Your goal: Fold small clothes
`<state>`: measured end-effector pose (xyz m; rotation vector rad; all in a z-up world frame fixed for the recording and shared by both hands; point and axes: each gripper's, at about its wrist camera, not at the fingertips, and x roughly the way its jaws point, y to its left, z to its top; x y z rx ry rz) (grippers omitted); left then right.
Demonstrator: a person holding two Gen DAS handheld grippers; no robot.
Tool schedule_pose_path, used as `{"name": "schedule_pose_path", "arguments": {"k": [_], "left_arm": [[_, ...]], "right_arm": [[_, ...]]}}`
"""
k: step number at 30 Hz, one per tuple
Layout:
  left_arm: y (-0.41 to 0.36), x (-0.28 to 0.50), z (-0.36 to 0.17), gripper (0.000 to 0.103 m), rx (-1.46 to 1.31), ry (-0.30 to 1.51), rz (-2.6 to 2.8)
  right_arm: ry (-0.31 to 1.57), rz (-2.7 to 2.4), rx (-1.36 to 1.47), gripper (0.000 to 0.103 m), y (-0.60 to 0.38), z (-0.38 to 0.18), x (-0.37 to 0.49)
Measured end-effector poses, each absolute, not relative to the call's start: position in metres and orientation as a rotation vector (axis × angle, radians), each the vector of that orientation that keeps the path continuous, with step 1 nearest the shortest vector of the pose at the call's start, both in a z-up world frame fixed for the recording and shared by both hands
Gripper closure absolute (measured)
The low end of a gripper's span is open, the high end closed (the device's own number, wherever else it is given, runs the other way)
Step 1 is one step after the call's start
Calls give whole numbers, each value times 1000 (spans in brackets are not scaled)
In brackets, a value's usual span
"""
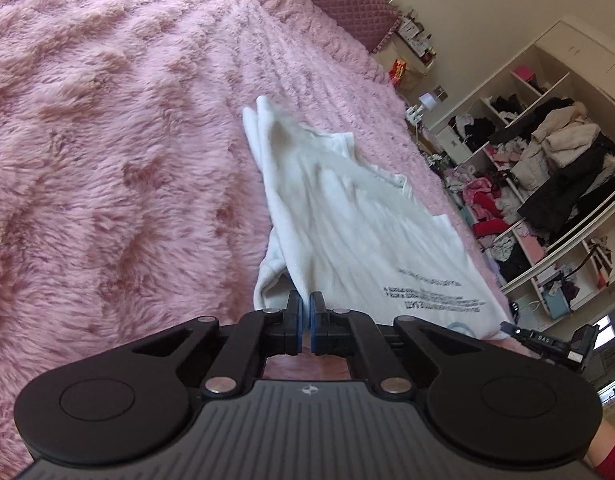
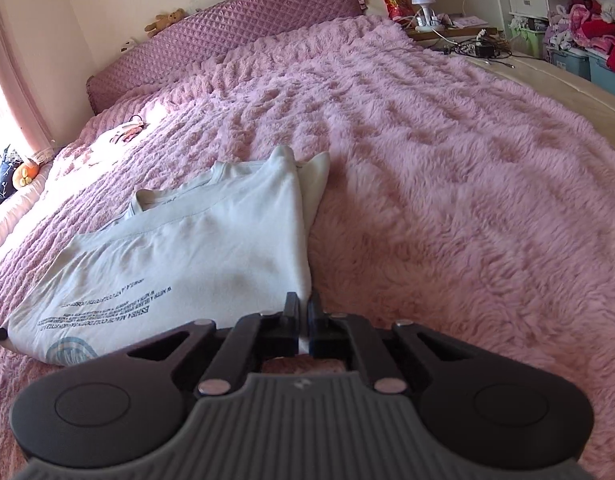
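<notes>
Pinching a bottom corner of the white T-shirt, the left gripper has its jaws closed on the cloth, and the garment stretches away toward one o'clock across the pink fluffy blanket. At three o'clock in that view stand cluttered shelves. The right gripper clamps the other bottom corner with closed jaws, the shirt spreading toward ten o'clock, its printed text facing up, the purple headboard beyond at twelve.

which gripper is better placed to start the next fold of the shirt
Neither clearly, both must move together. The left gripper and right gripper are each shut on a bottom corner of the shirt, which lies on the blanket.
</notes>
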<state>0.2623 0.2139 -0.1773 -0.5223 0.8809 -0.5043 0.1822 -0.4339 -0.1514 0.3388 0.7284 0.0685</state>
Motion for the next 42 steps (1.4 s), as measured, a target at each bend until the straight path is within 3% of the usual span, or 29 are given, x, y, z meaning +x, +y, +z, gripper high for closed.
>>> {"name": "schedule_pose_path", "arguments": {"k": [4,9,11,13,18,27,35,36,37,38,42], "left_arm": [[209,264,-206,100,-519,938,-444],[213,265,-198,98,-519,936,-454],[216,263,-187,92,-515,939,-452],[216,261,-175,82,-470,921,-417],[208,267,-145,79,-441,820,-455],[150,296,-156,76,-487,800,-562],[137,305,-176,76,-462,857,-579],[137,305,-178,76,-466,859,-579],[138,306,-180,76,-467,863,-575],[139,306,-181,76,-470,865,-573],[143,305,-181,76,-511,851,-568]], "right_arm": [[769,43,307,103,-427,-174,181],[794,56,328,102,-431,-182,185],[783,69,310,89,-430,-175,182],[746,73,288,64,-430,-164,180],[613,79,271,63,-433,-132,211],[605,5,293,63,-417,-134,351],[660,-16,311,63,-404,-162,392],[661,-9,329,65,-404,-165,393],[670,2,344,84,-405,-169,394],[682,15,349,95,-404,-173,396],[631,25,311,100,-400,-167,388]]}}
